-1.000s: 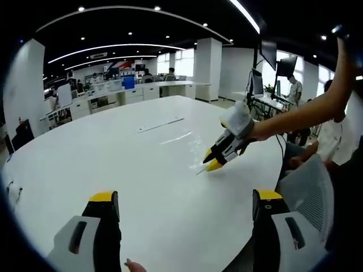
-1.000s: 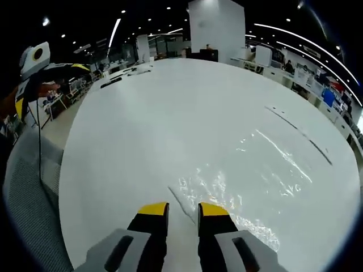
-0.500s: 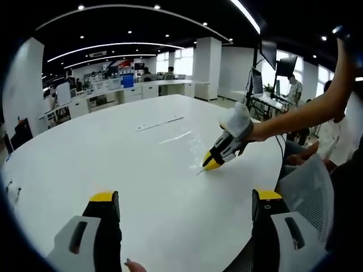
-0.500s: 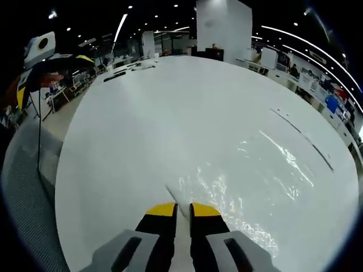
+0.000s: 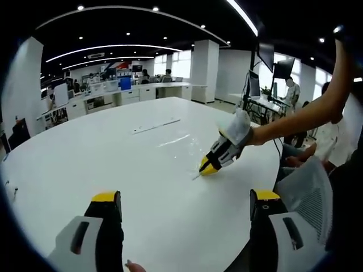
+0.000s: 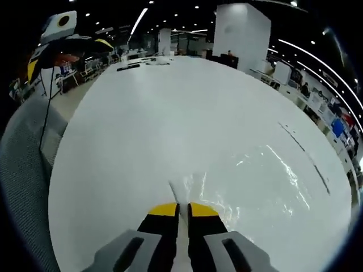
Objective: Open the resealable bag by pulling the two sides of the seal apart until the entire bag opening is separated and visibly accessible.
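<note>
Bag is honestly hard to make out: it's clear plastic lying flat on the white tabletop, so you mostly just get glare and wrinkles off it. Its outline pretty much melts into the tabletop, and I can't tell if the seal is split anywhere. In the left gripper view the bag is only a shiny streak past the right tongs.

Right tongs have their yellow tips nearly together, pinching a thin corner or edge of the bag that pokes up between them. Same story from the left gripper view: tips pressed together low at the bag's near edge, with a person's arm running off the right side of the frame.

Left tongs are wide open with nothing between them, hanging over the near edge of the tabletop, well back from the bag. From the right gripper view, the left tongs sit far off to the bag's upper left, partly cut off, beside a grey mesh chair back.

Plenty of bare tabletop all around the bag. A thin dark strip lies on the tabletop just beyond the bag.
</note>
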{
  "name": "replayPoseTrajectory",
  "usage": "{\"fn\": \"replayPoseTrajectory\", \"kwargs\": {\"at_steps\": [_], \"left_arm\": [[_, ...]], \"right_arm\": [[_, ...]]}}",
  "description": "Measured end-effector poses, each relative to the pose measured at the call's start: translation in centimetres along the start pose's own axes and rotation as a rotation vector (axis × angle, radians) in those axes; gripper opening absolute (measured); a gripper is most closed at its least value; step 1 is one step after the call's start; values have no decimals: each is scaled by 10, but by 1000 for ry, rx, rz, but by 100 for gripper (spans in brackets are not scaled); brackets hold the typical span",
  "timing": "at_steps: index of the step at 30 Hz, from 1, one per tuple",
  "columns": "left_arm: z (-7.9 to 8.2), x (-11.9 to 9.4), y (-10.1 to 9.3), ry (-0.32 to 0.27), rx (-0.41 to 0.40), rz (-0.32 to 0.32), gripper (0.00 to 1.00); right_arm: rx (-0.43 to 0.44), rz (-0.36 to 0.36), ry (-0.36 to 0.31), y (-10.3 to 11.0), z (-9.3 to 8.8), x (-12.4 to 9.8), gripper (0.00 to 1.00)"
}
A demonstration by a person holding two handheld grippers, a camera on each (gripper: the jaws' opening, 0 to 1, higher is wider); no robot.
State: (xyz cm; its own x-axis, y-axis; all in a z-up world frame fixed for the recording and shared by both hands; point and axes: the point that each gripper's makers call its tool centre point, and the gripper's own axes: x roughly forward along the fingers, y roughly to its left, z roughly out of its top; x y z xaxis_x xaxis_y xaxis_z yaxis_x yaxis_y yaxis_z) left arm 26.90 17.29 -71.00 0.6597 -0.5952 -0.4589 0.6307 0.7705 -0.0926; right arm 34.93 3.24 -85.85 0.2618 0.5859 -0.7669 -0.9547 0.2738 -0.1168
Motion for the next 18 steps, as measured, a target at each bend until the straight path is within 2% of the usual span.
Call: {"fn": "replayPoseTrajectory", "kwargs": {"at_steps": [2,7,11,14,18], "left_arm": [[-2,1,-1,8,2,-2,92],[-11,5,-5,35,38,-7,92],[-23,9,-11,76,49,-32,90],[-37,10,-14,161,131,-28,86],[-44,15,-24,190,177,-50,87]], "right_arm": [[-25,4,-2,4,1,0,1],[-8,36,-6,18,4,-2,1],[-11,52,-44,28,17,-11,0],[-14,59,-49,35,22,-16,0],[-32,81,-68,50,30,-22,0]]}}
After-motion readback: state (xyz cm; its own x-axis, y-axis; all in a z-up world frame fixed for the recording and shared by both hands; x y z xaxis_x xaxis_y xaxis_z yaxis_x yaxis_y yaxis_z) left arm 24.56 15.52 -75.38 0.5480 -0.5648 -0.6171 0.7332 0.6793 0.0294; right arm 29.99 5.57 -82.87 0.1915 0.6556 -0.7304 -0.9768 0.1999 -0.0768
